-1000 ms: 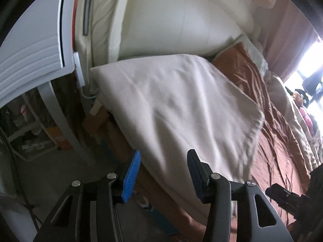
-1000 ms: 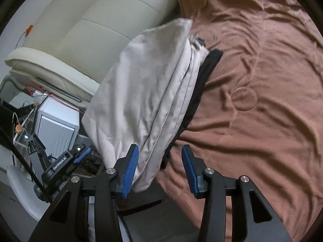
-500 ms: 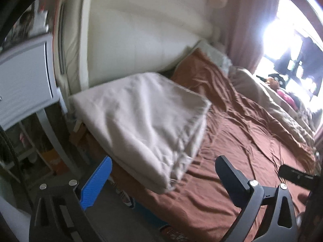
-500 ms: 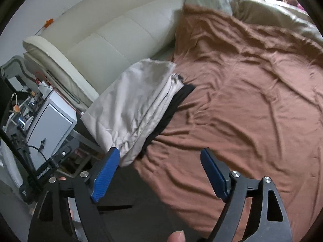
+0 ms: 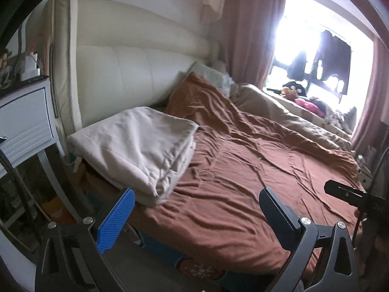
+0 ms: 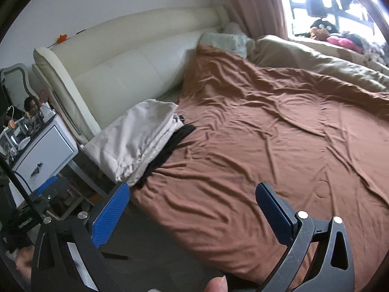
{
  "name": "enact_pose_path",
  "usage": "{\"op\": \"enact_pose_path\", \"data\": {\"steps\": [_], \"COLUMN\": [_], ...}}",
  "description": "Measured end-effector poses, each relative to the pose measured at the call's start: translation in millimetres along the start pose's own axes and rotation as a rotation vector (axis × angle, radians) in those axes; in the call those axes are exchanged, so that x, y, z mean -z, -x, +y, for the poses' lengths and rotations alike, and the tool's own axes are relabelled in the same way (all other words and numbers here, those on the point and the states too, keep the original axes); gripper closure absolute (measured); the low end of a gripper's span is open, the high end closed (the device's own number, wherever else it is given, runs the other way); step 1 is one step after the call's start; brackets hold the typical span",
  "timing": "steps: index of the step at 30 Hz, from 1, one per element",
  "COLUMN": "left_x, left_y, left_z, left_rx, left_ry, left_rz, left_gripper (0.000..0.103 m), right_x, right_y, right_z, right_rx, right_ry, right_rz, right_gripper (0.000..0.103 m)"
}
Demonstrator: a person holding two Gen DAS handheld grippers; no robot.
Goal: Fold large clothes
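1. The left claw (image 5: 194,209) is seen spread wide, released, with nothing between its blue-padded fingers (image 5: 116,219); only the brown bedsheet (image 5: 243,182) lies beyond the gap, and no contact is made with it.
2. The right claw (image 6: 192,209) is likewise released; its jaws have just been opening and nothing is caught between them.
3. The folded beige garment (image 5: 136,146) is found resting near the left edge of the bed, close to the cream padded headboard (image 5: 136,70), well apart from both claws.
4. In the right wrist view, the folded beige garment (image 6: 136,141) is shown stacked on a black folded garment (image 6: 170,146), whose edge sticks out along the side toward the middle of the bed.
5. A white nightstand (image 6: 46,150) is placed beside the bed's left side.
6. A fingertip (image 6: 216,284) is visible at the bottom edge of the right wrist view.
7. A small white label is seen on dark equipment at the lower left of the right wrist view, but its writing cannot be read.
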State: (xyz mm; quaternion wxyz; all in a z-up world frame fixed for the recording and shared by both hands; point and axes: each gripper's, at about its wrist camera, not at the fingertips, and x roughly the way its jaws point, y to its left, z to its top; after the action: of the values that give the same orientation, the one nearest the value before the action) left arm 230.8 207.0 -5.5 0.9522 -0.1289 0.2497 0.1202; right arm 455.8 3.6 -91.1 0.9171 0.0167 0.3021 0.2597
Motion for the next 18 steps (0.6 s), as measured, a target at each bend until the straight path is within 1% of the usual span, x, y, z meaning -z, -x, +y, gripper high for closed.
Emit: {"op": "enact_pose_path", "data": {"steps": [3, 7, 9, 15, 18], "left_x": [11, 28, 36, 60, 71], "left_y": [18, 41, 51, 78, 95], "left_z": [-9, -18, -21, -34, -41], "left_rx": [0.031, 0.058, 0.080, 0.116, 0.134], "left_ry": [-0.021, -0.051, -0.062, -0.113, -0.137], "left_rz": [-0.011, -0.036, -0.042, -0.068, -0.084], "left_gripper": [0.000, 0.000, 0.000, 0.000, 0.000], "right_x": [15, 36, 51, 92, 110], "right_y": [27, 60, 79, 128, 151], "right_z": [1, 3, 3, -1, -5], "right_rx": [0.039, 0.070, 0.092, 0.154, 0.169], "right_ry": [0.007, 0.005, -0.005, -0.034, -0.061], "right_rz": [-0.026, -0.054, -0.070, -0.115, -0.138], "right_gripper": [0.000, 0.000, 0.000, 0.000, 0.000]}}
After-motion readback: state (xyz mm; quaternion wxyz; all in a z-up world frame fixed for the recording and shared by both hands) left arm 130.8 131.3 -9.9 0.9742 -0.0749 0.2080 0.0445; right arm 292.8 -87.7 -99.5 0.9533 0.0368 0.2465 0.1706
